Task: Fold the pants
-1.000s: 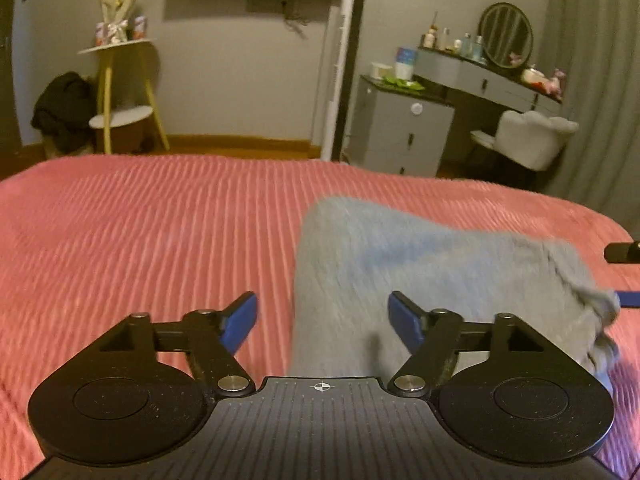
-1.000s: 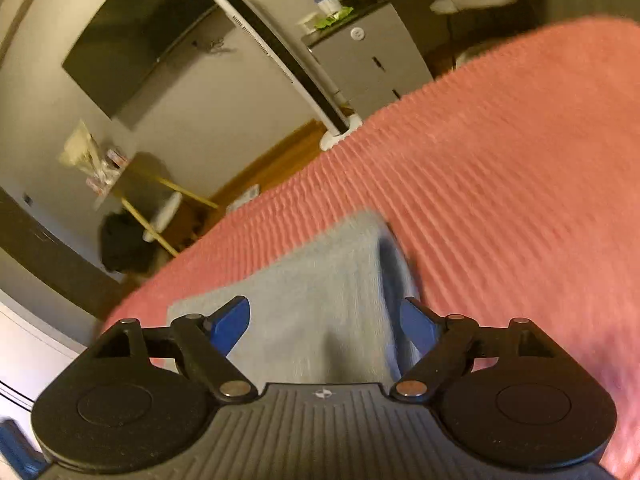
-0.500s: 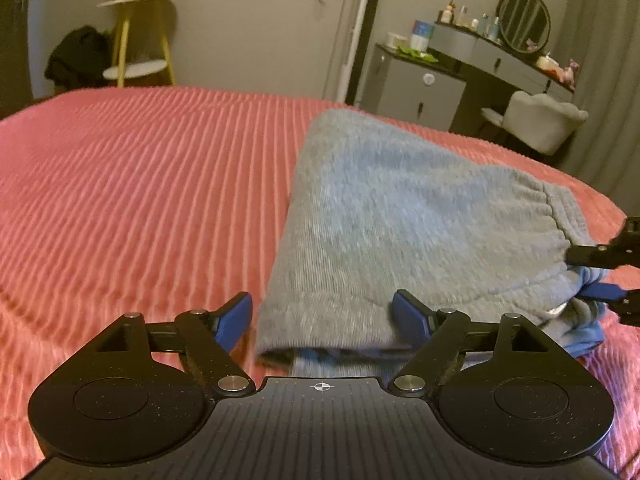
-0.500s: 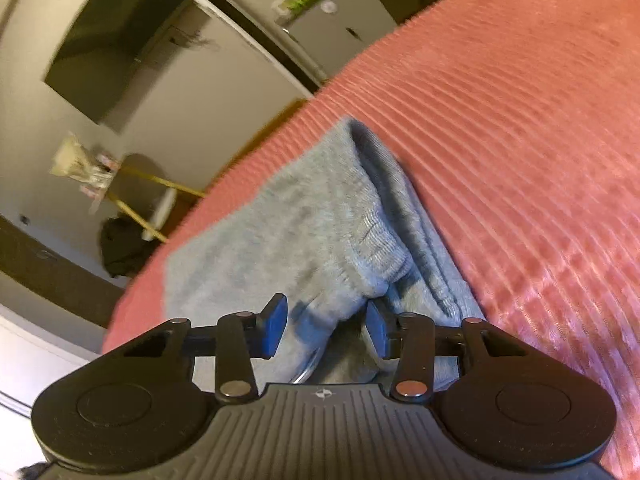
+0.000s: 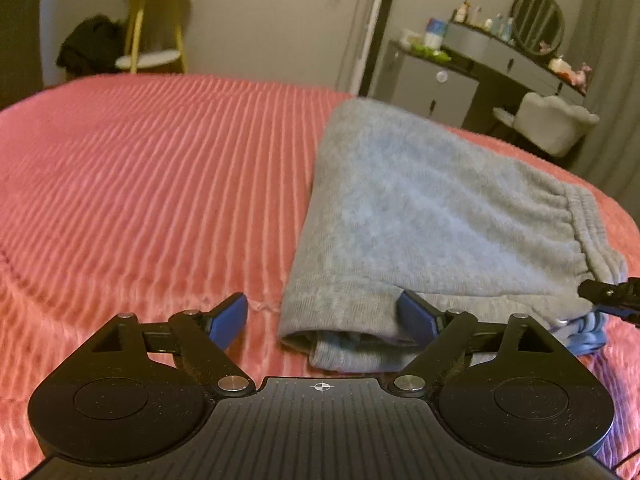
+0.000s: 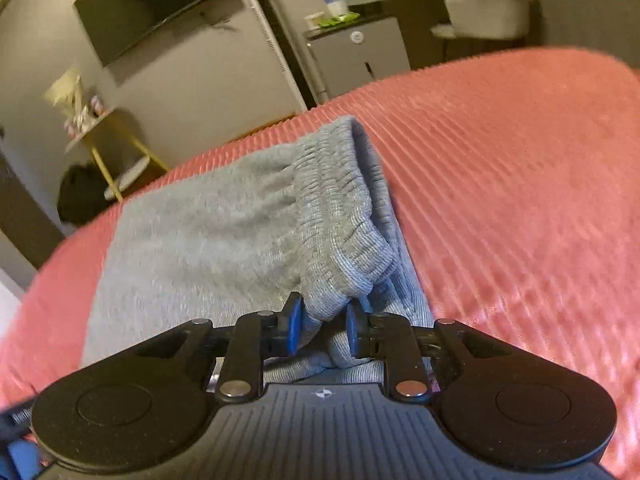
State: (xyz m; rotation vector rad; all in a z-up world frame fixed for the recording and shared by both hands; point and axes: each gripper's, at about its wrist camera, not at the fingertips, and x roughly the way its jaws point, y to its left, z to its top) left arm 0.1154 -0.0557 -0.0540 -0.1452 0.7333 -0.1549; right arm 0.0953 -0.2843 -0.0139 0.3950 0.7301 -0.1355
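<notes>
Grey sweatpants (image 5: 420, 216) lie folded on a pink ribbed bedspread (image 5: 140, 184). In the left wrist view my left gripper (image 5: 324, 316) is open, its blue pads spread on either side of the near folded cuff end, low over the bed. In the right wrist view my right gripper (image 6: 322, 322) is shut on the elastic waistband (image 6: 340, 240) of the pants (image 6: 200, 240). The right gripper's tip also shows at the right edge of the left wrist view (image 5: 612, 296), at the waistband corner.
Beyond the bed stand a yellow side table (image 5: 152, 28), a grey drawer unit (image 5: 432, 84), a dressing table with a round mirror (image 5: 536, 20) and a white chair (image 5: 552, 120). A wall TV (image 6: 152, 16) hangs opposite. Bare bedspread lies left of the pants.
My right gripper has closed from open onto the waistband. My left gripper stays open and has come lower and closer to the cuff end of the pants.
</notes>
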